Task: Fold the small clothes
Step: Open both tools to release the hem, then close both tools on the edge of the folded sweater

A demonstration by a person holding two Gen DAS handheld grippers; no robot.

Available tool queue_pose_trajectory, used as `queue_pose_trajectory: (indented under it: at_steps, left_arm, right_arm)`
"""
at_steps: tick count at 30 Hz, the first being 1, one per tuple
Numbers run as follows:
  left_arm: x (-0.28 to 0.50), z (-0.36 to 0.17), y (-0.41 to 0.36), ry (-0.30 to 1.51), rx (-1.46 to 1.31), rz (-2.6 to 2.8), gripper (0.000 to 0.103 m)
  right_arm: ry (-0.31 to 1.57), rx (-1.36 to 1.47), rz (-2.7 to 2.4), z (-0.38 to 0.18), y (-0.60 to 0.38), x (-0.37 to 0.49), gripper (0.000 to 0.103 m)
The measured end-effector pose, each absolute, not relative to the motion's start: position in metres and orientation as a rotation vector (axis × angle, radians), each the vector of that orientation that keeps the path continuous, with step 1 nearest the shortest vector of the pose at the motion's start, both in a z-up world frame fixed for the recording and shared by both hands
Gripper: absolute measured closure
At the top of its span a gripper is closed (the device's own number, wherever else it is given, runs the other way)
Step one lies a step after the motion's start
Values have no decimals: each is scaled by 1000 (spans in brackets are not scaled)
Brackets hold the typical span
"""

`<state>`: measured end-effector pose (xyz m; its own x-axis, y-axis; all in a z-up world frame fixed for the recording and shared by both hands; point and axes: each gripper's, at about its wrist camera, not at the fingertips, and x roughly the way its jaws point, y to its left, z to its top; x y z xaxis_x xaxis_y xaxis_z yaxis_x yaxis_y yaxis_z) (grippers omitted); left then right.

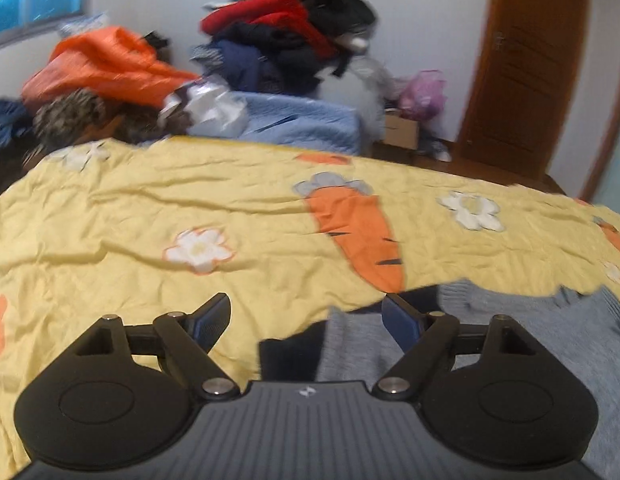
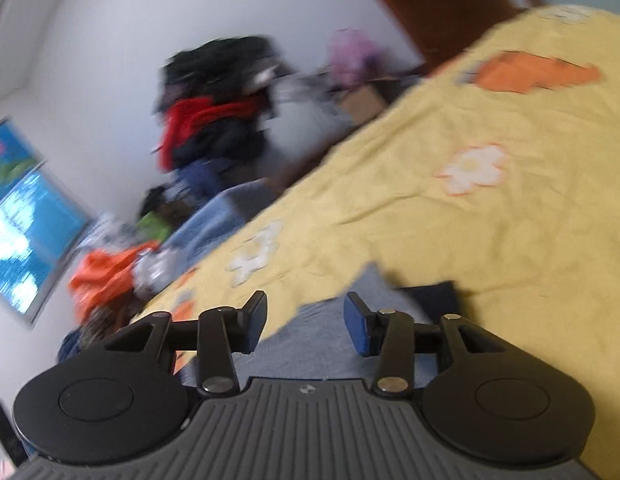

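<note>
A small grey knit garment (image 1: 529, 332) with dark navy trim lies on the yellow bedspread (image 1: 150, 208) at the lower right of the left wrist view. My left gripper (image 1: 306, 316) is open, its jaws wide apart just above the garment's left edge, with nothing pressed between the pads. In the tilted, blurred right wrist view the same grey garment (image 2: 310, 340) lies under my right gripper (image 2: 306, 316). That gripper is open too, fingers apart over the cloth, with a dark navy part (image 2: 433, 296) just beyond its right finger.
The bedspread carries a carrot print (image 1: 361, 236) and white flowers. Beyond the bed's far edge stand a pile of dark and red clothes (image 1: 286, 28), an orange bag (image 1: 106, 64), a blue quilted cloth (image 1: 302, 120), a cardboard box (image 1: 401, 130) and a wooden door (image 1: 525, 60).
</note>
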<state>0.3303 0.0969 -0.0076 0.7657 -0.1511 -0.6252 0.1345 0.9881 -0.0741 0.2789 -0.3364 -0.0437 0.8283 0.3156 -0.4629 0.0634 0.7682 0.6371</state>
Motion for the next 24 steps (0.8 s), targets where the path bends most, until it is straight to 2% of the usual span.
queue_pose_trajectory:
  at_steps: [1, 2, 4, 6, 9, 12, 24]
  left_arm:
    - [328, -9, 89, 668, 30, -177, 20]
    - [327, -13, 80, 662, 106, -174, 20]
    - [328, -27, 65, 690, 237, -109, 20]
    - [323, -34, 66, 693, 256, -84, 20]
    - [303, -26, 79, 696, 169, -142, 20]
    - [268, -17, 90, 678, 93, -206, 20]
    - [159, -39, 140, 824, -118, -285, 19]
  right_arm:
    - [625, 671, 175, -45, -332, 283, 40]
    - [674, 646, 193, -49, -327, 289, 38]
    - [736, 562, 110, -55, -318, 293, 39]
    - [737, 481, -8, -54, -316, 289, 39]
    - [678, 481, 1, -43, -323, 267, 37]
    - [611, 404, 64, -35, -324, 236, 27]
    - [737, 297, 158, -44, -340, 123, 28]
